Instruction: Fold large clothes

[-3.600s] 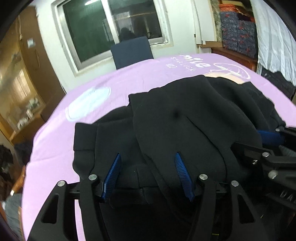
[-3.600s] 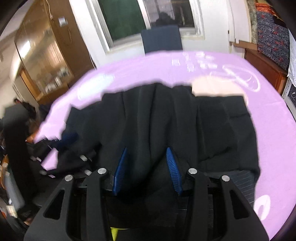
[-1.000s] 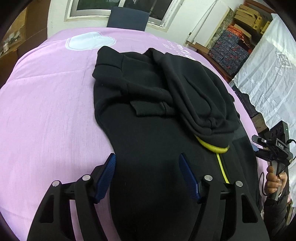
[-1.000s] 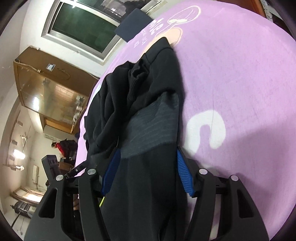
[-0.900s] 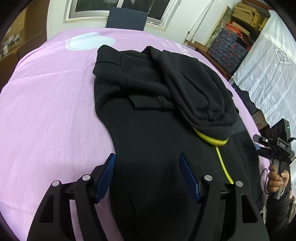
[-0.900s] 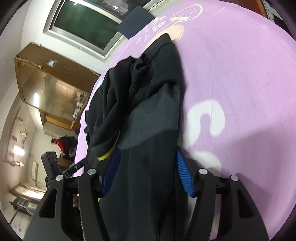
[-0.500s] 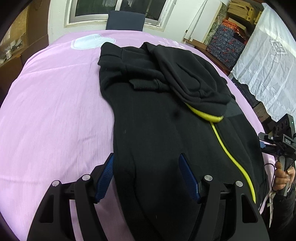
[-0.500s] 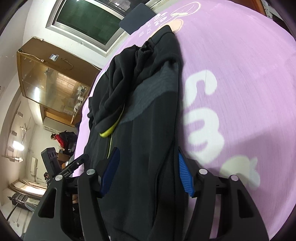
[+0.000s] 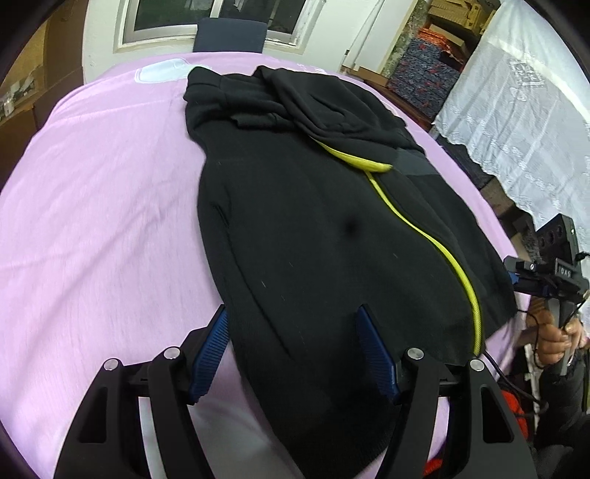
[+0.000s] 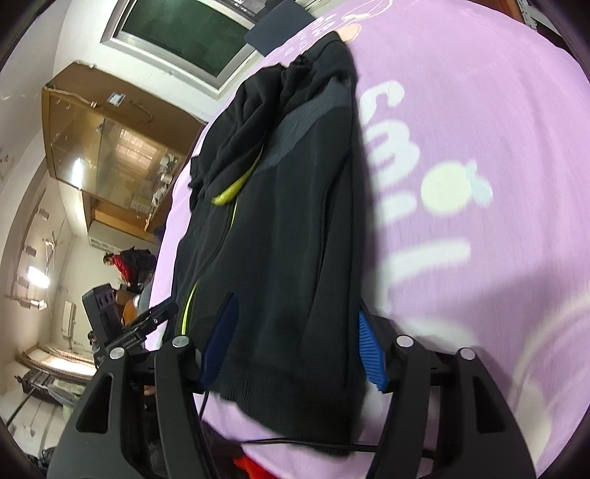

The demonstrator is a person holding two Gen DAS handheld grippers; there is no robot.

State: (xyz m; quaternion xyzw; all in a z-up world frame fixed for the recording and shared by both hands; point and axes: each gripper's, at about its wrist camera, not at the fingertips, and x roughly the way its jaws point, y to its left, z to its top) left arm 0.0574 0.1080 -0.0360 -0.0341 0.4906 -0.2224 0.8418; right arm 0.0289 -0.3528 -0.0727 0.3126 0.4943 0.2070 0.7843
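Observation:
A black hooded jacket with a yellow-green zip line lies lengthwise on the lilac-covered table, hood and sleeves bunched at the far end. My left gripper is open, its blue pads on either side of the hem at the jacket's left corner. My right gripper is open around the hem at the jacket's right side. The right gripper also shows at the right edge of the left wrist view, and the left gripper shows at the left in the right wrist view.
A dark blue chair stands behind the table under a window. A white lace cloth and stacked boxes are on the right. A wooden glass cabinet stands on the left. White print marks the lilac cover.
The jacket, folded in a heap earlier, has been drawn out towards me and now lies stretched long. Both grippers have moved back to the near hem. The zip line has come into sight.

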